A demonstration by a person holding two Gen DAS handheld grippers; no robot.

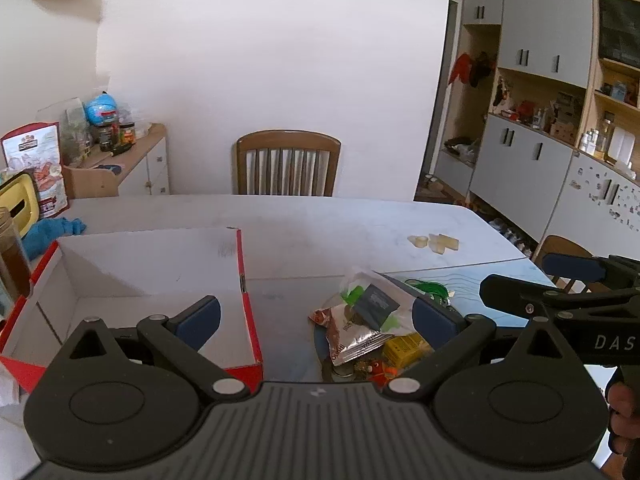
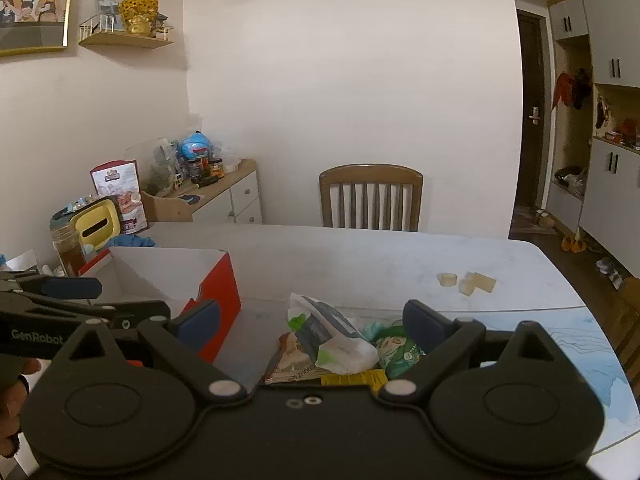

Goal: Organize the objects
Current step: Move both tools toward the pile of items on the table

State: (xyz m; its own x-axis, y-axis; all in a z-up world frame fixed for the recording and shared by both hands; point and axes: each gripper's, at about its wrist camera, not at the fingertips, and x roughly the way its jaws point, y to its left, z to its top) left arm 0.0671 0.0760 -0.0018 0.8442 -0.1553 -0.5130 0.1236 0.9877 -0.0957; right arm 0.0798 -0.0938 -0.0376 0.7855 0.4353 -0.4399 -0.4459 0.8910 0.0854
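Observation:
A pile of snack packets [image 1: 368, 328] lies on the table just right of a red box [image 1: 244, 272] with a white inside. The pile has a silver-brown sachet [image 1: 352, 338], a dark packet [image 1: 374, 304], a yellow packet [image 1: 406, 346] and a green one [image 1: 424, 288]. My left gripper [image 1: 316, 316] is open, one finger over the box, the other by the pile. From the right wrist the same pile [image 2: 332, 344] sits between the fingers of my open right gripper [image 2: 314, 322], nothing gripped. The red box [image 2: 216, 280] stands to its left.
Three pale small cups [image 2: 468, 282] sit farther back on the white table [image 2: 360, 256]. A wooden chair [image 2: 372, 200] stands at the far edge. A jar [image 2: 70, 248], a yellow holder [image 2: 96, 228] and a blue cloth [image 2: 136, 241] crowd the left end. Cabinets [image 1: 532, 120] line the right.

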